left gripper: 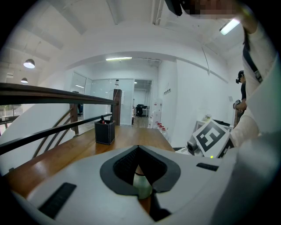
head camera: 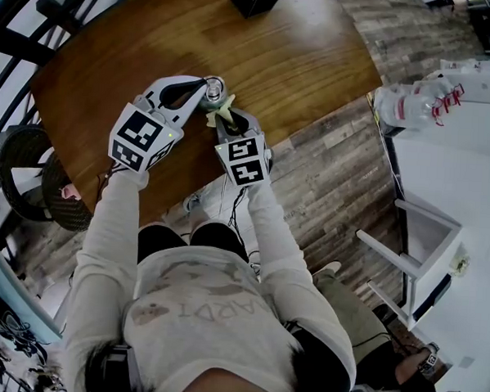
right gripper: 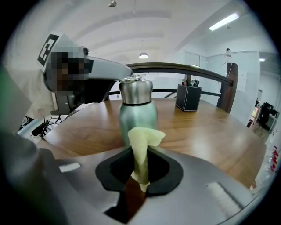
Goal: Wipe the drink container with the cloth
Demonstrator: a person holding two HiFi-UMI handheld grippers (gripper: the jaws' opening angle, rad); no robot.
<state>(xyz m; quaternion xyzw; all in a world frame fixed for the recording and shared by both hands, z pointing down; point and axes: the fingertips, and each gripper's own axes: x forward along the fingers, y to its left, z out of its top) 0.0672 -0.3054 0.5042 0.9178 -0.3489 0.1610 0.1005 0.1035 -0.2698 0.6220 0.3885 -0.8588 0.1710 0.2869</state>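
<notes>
A pale green drink bottle (right gripper: 138, 115) with a steel cap stands upright on the wooden table (head camera: 277, 53). My left gripper (head camera: 208, 89) is shut on the bottle's cap from the left. In the left gripper view a bit of the green bottle (left gripper: 143, 188) shows between the shut jaws. My right gripper (right gripper: 139, 176) is shut on a pale yellow cloth (right gripper: 142, 145), whose folded end rests against the bottle's near side. In the head view the cloth (head camera: 223, 113) sits between the right gripper (head camera: 225, 126) and the bottle (head camera: 215, 96).
A black pen holder (right gripper: 188, 97) stands at the table's far side. Right of the table is a white desk (head camera: 451, 177) with several plastic bottles (head camera: 414, 103) on its edge. A dark railing (left gripper: 52, 92) runs along the table's left side. A wicker chair (head camera: 33, 180) stands at the near left.
</notes>
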